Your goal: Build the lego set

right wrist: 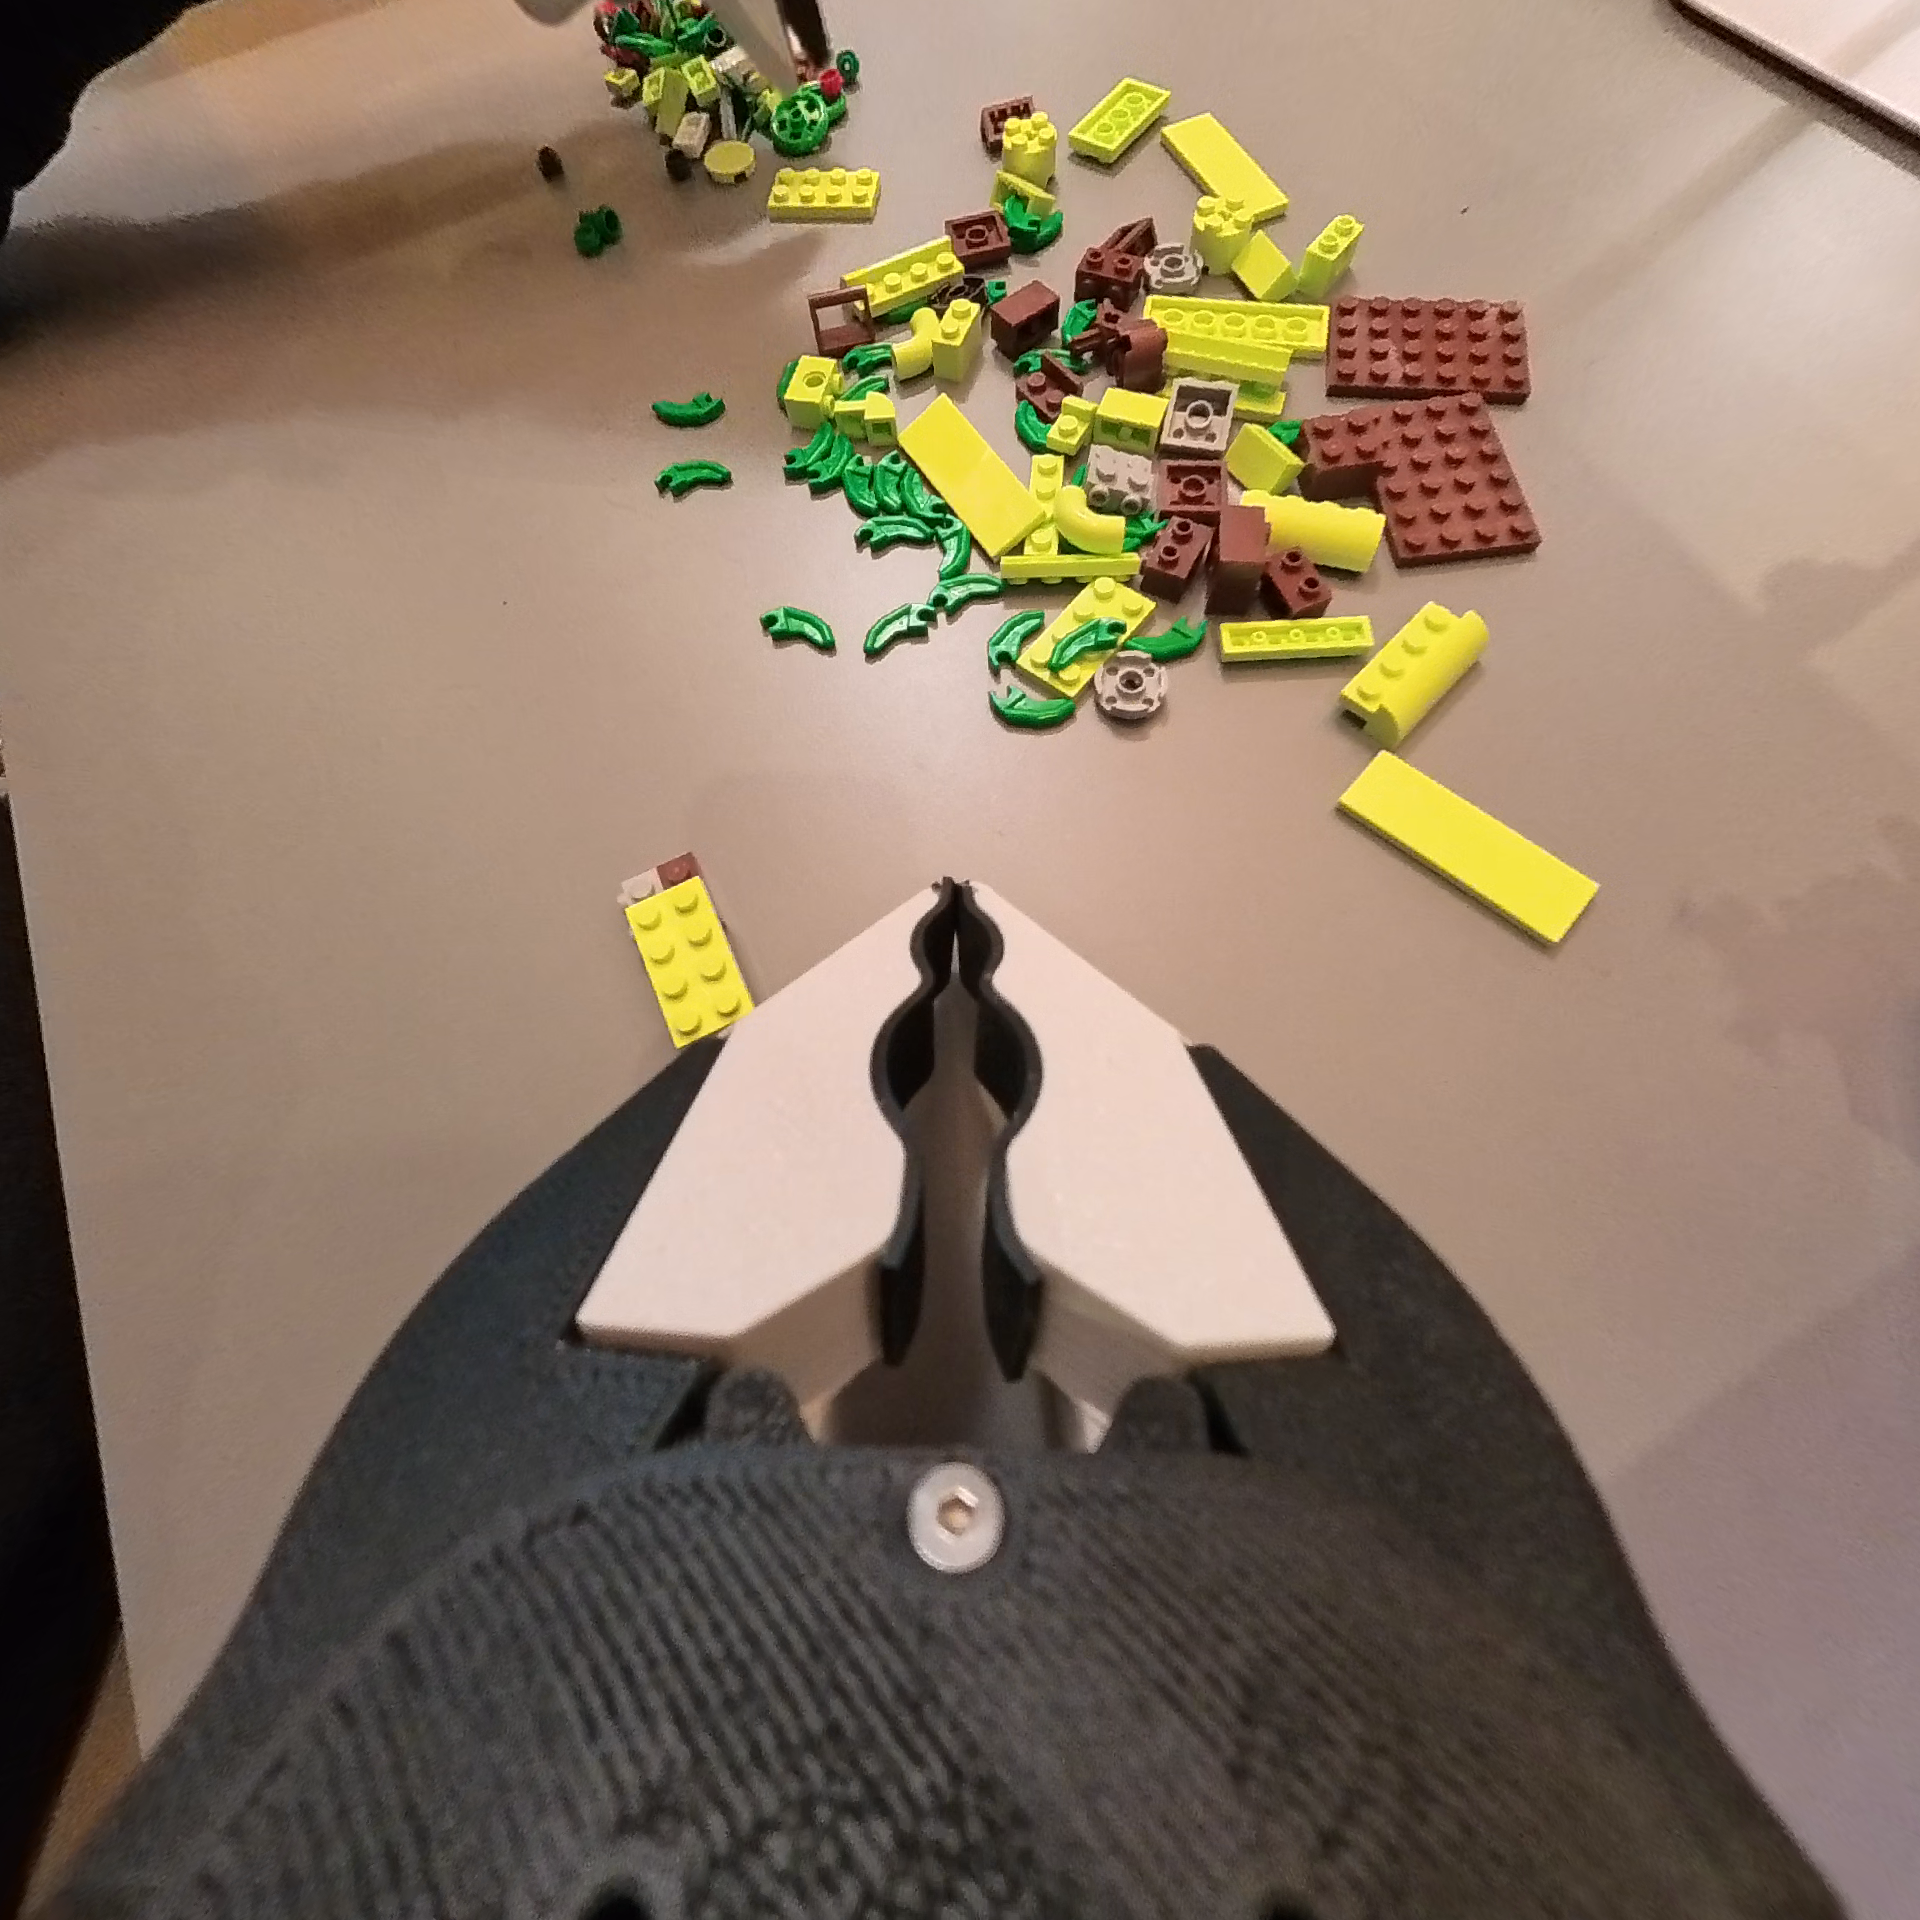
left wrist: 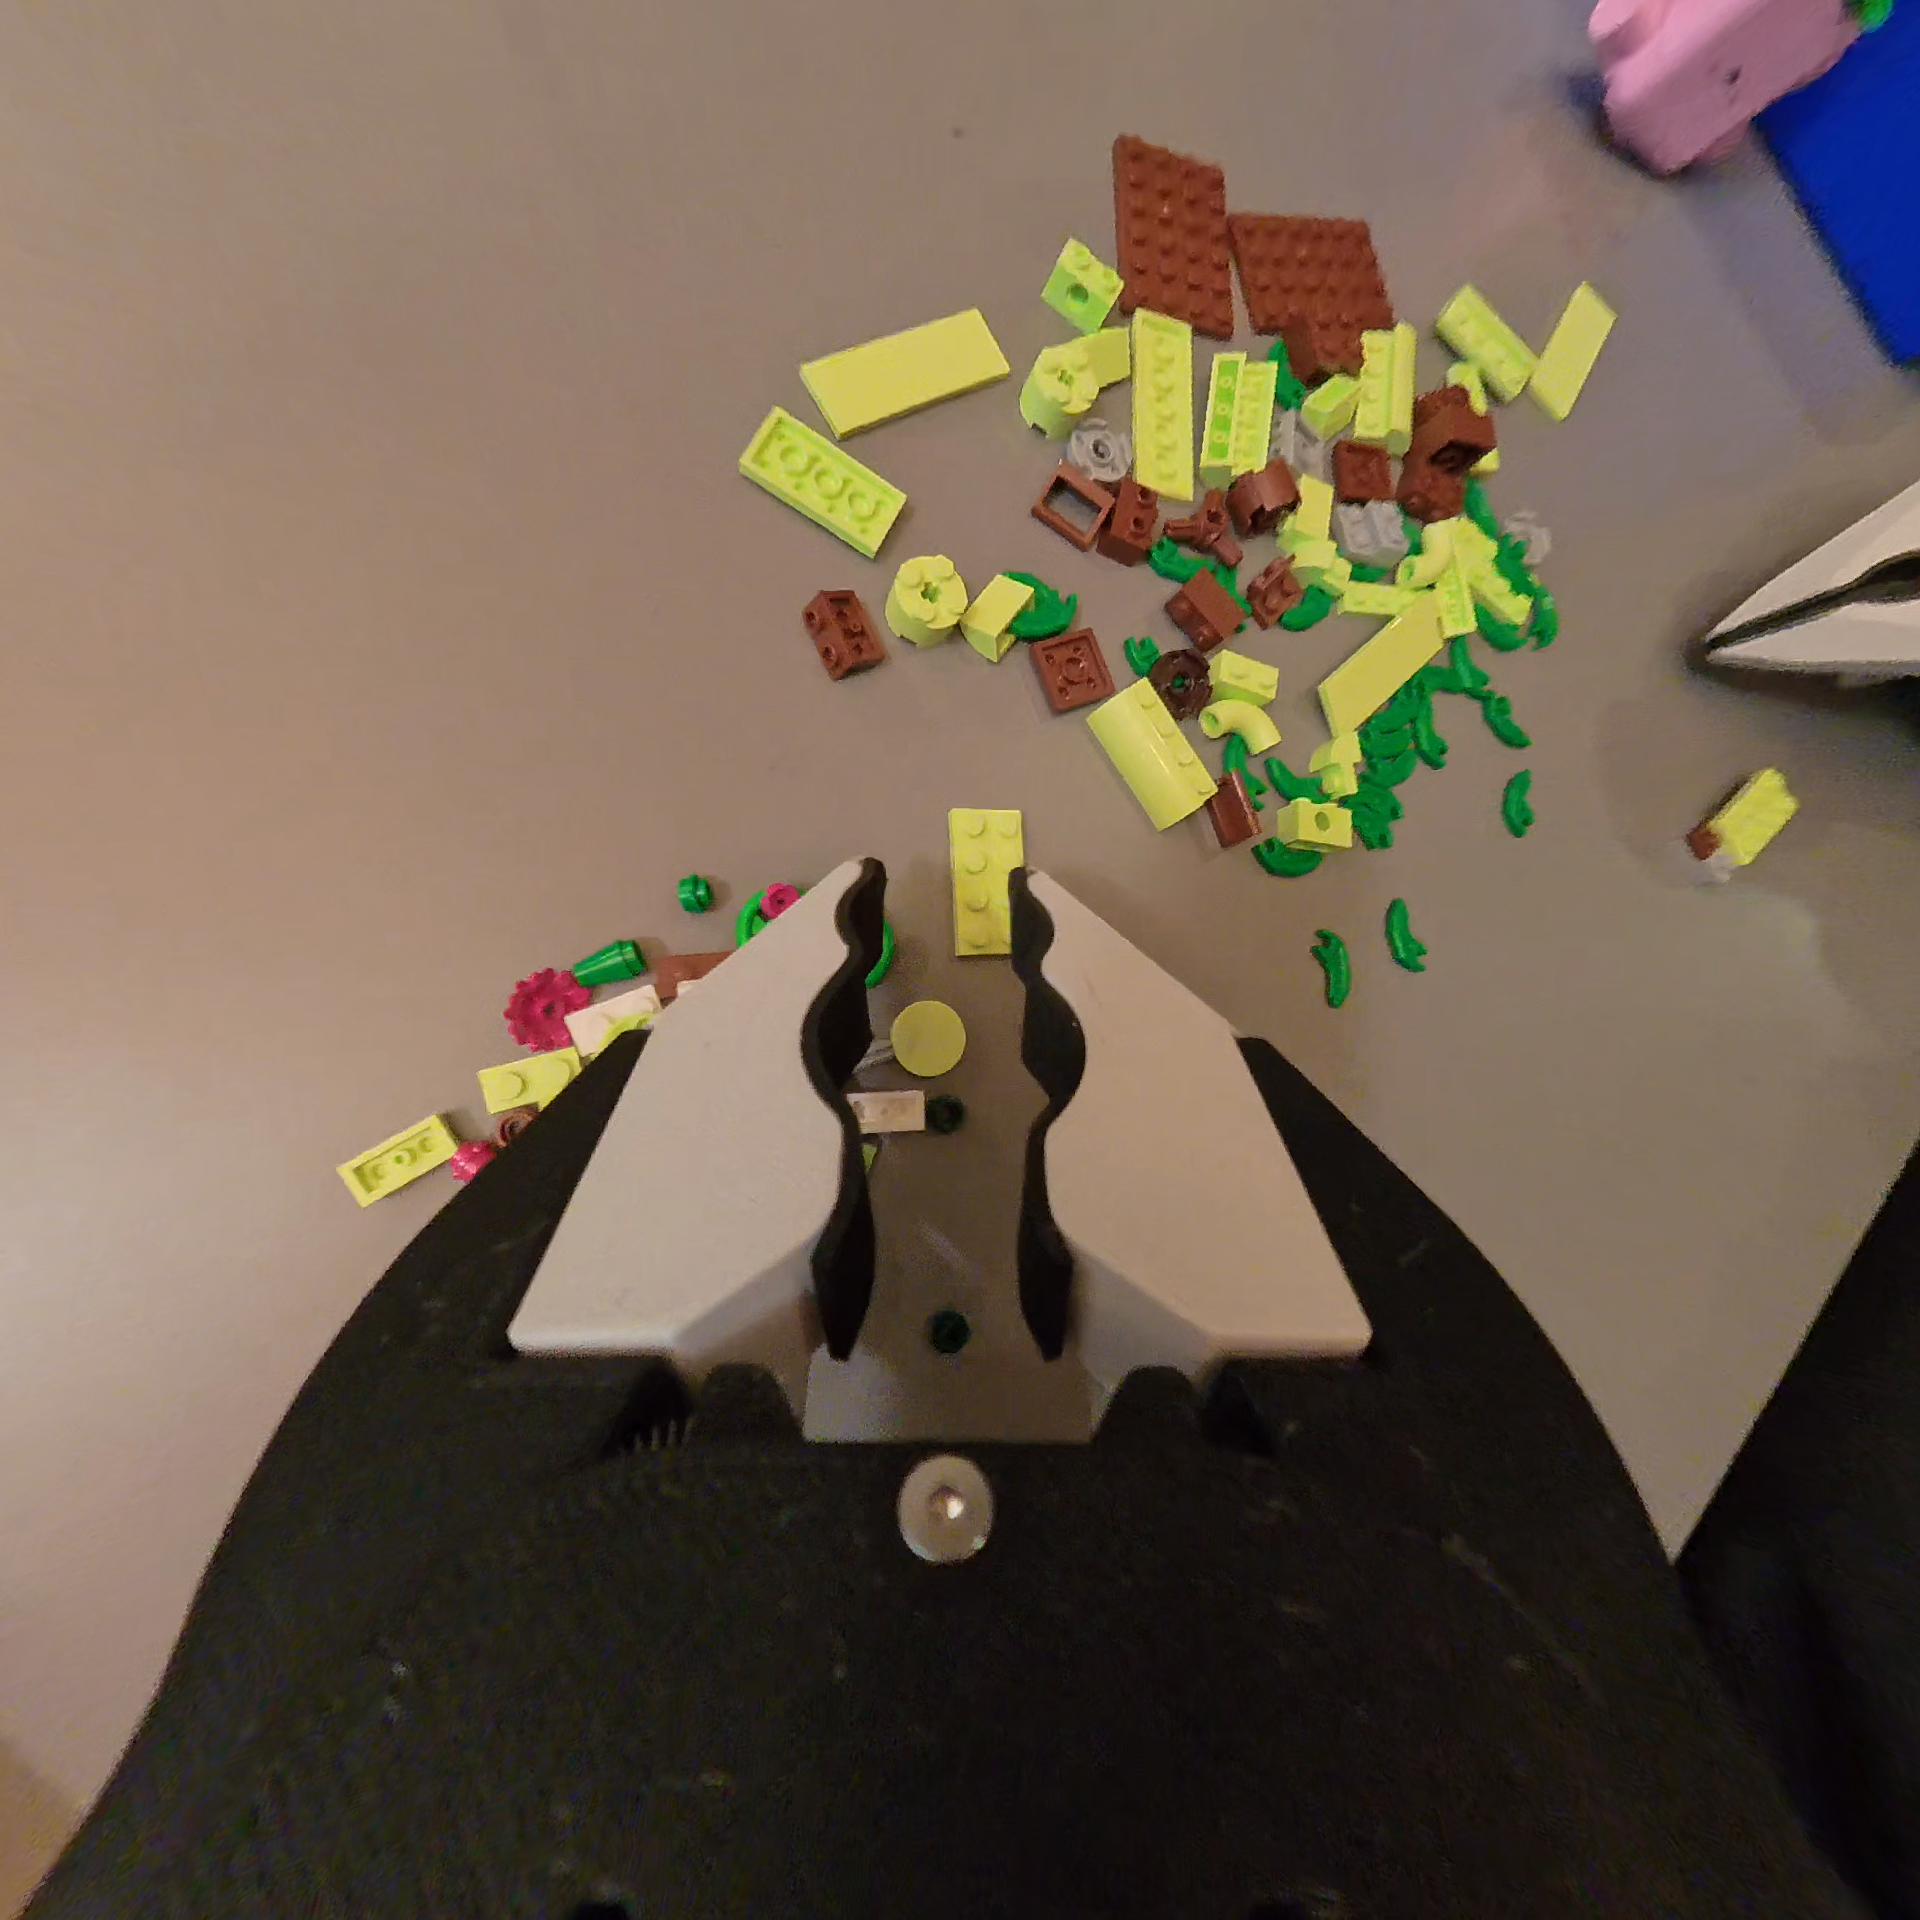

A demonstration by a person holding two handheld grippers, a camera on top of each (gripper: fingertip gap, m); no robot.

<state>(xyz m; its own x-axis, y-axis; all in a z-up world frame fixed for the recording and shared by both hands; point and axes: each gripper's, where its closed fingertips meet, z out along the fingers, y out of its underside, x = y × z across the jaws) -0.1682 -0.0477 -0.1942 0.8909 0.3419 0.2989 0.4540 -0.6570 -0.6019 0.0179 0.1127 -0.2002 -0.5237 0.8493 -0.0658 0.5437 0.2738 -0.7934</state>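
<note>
My left gripper (left wrist: 951, 883) is open over a small heap of pieces. A lime 2x4 plate (left wrist: 982, 883) lies on the table between its tips, and a lime round tile (left wrist: 928, 1037) lies further back between the fingers. My right gripper (right wrist: 954, 894) is shut with nothing visible in it. A small build of a lime 2x4 plate with a brown and a white piece at its far end (right wrist: 686, 956) lies just left of the right gripper's tips. It also shows in the left wrist view (left wrist: 1751, 821). The main pile of lime, brown and green pieces (right wrist: 1143, 416) lies ahead of the right gripper.
Two brown studded plates (right wrist: 1429, 348) (right wrist: 1444, 483) lie at the pile's right side. A flat lime tile (right wrist: 1465, 847) lies apart, right of my right gripper. A pink object (left wrist: 1714, 73) and a blue surface (left wrist: 1860, 208) sit at the far corner. Magenta flowers (left wrist: 540, 1006) lie left of the left gripper. There is about 25 cm between the tips of the two grippers. The pink object (left wrist: 1714, 73) is about 15 cm from my right fingertips and 35 cm from my left.
</note>
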